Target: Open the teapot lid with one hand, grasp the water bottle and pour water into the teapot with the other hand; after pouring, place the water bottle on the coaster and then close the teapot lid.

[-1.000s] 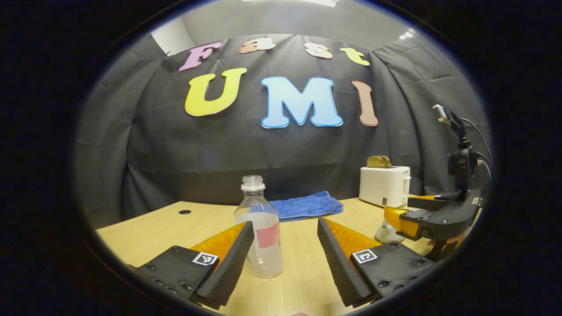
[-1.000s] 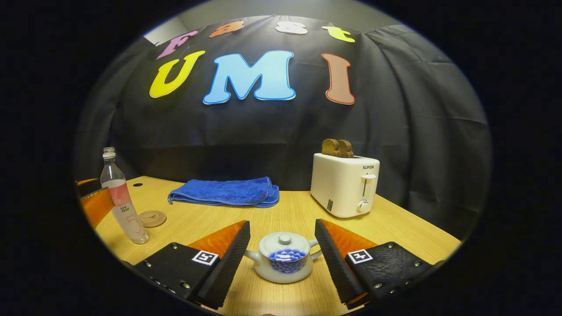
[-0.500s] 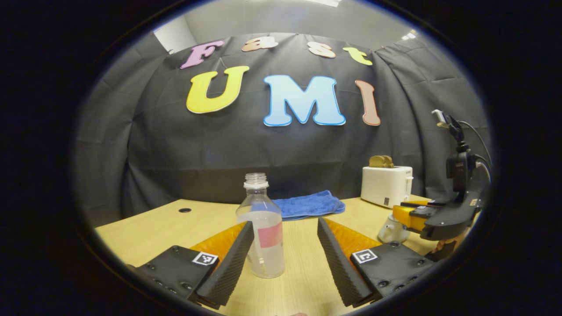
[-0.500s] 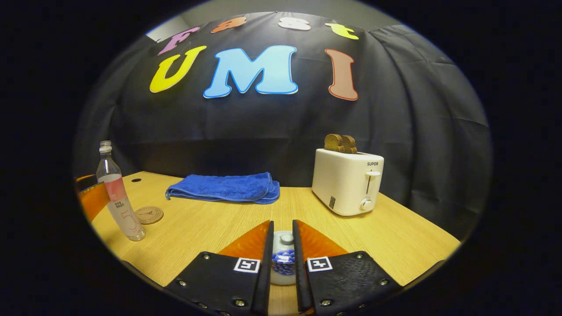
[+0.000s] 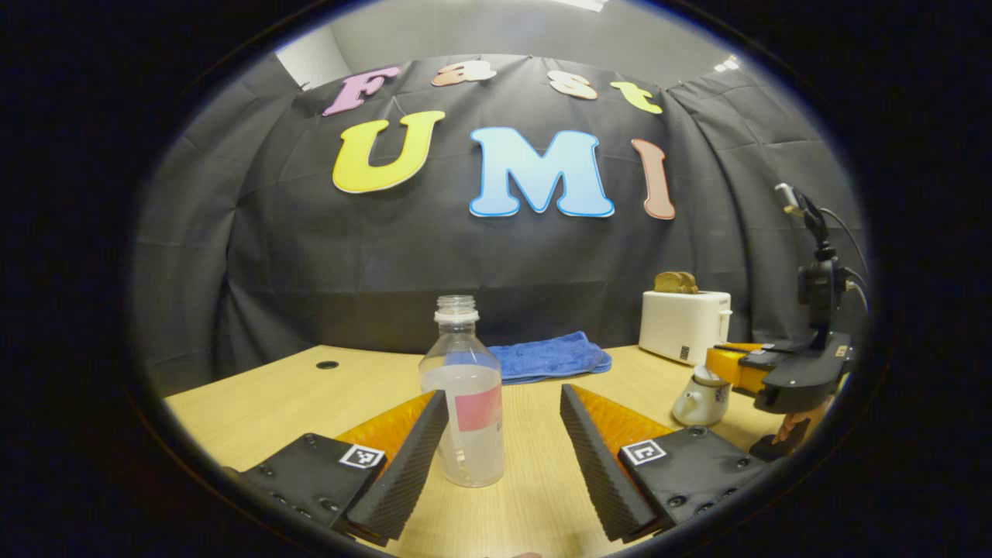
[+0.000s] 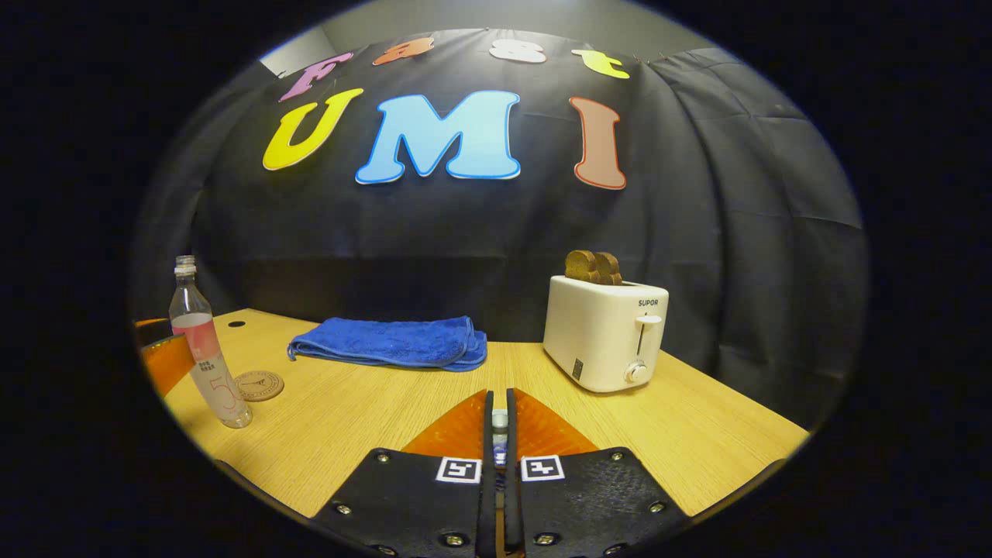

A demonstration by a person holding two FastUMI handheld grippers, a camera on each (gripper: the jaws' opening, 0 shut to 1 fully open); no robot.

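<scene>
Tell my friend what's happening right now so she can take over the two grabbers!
Left gripper: jaws open, one on each side of the water bottle, not squeezing it.
Right gripper: jaws closed on the teapot lid; a sliver of it shows between them. I cannot tell whether it is lifted.
Things: the bottle stands upright and uncapped on the table, with the coaster just behind it. The teapot sits under the right gripper.
Done: lid gripped.
Left: lift the lid, grasp the bottle, pour, set the bottle on the coaster, close the lid.
</scene>
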